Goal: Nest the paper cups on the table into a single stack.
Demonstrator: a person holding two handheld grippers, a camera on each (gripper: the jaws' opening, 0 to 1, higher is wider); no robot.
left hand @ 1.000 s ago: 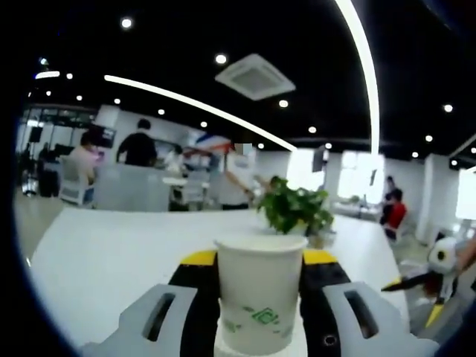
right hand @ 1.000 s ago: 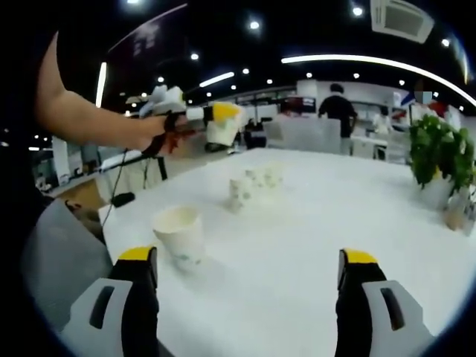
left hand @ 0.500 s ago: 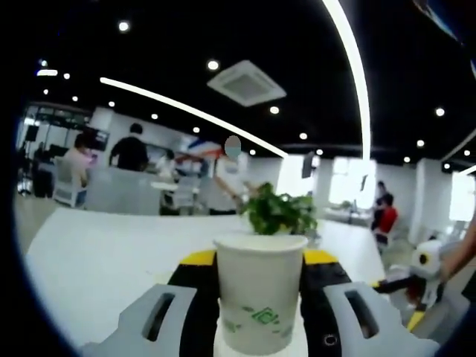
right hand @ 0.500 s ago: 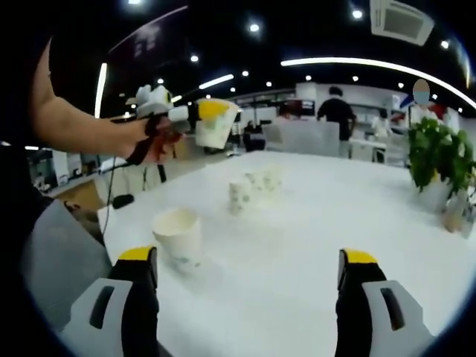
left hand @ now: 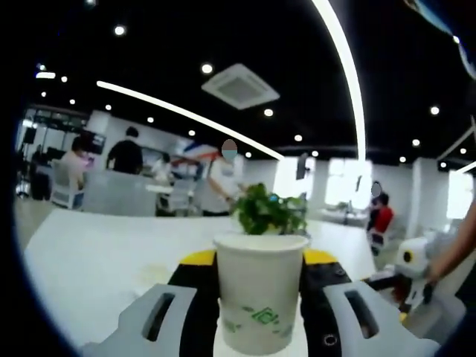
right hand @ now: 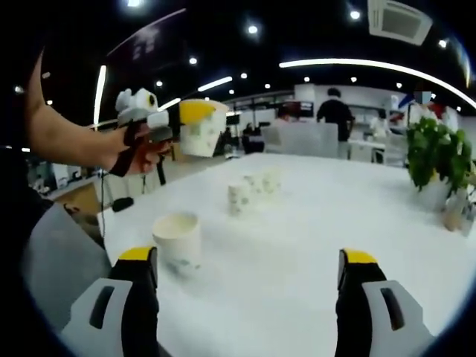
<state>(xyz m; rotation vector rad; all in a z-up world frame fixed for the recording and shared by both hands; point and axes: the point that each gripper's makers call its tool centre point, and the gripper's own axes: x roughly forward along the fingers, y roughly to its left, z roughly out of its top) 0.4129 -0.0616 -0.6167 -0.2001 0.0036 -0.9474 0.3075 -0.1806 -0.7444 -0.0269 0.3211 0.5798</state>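
In the left gripper view a white paper cup [left hand: 260, 290] with green print stands upright between the yellow-tipped jaws, and my left gripper [left hand: 260, 262] is shut on it. The right gripper view shows that same left gripper [right hand: 192, 125] from the side, held in a hand above the table's left edge with the held cup [right hand: 202, 129]. My right gripper [right hand: 248, 262] is open, low over the white table [right hand: 312, 223]. One paper cup [right hand: 177, 242] stands just ahead of its left jaw. Three more cups [right hand: 253, 190] cluster farther back.
A potted green plant [right hand: 437, 160] stands on the table's right side, also seen ahead in the left gripper view as the plant [left hand: 266, 212]. People stand and sit at desks beyond the table. The person's sleeve [right hand: 56, 260] is at the left. The right gripper [left hand: 405, 275] shows at right.
The left gripper with its cup has swung left and slightly up in the right gripper view. The left gripper view has panned, so the plant sits further left. The right gripper has stayed put.
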